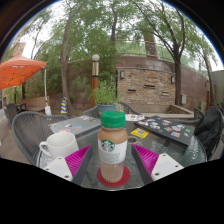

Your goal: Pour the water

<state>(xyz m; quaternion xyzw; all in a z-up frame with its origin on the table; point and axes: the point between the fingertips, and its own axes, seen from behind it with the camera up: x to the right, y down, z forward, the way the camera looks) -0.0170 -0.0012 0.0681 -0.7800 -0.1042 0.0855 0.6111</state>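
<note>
Patio table (160,150): bottle (113,150) between gripper (113,166) fingers (gaps both sides).

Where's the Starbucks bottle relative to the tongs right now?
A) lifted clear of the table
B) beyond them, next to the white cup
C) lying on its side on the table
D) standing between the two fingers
D: the Starbucks bottle stands upright on the glass table between the two fingers of the tongs, with the white cup off to one side.

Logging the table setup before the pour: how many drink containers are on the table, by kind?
Bottle, between the open jaws: 1
White cup, beside it: 1
Total: 2
</note>
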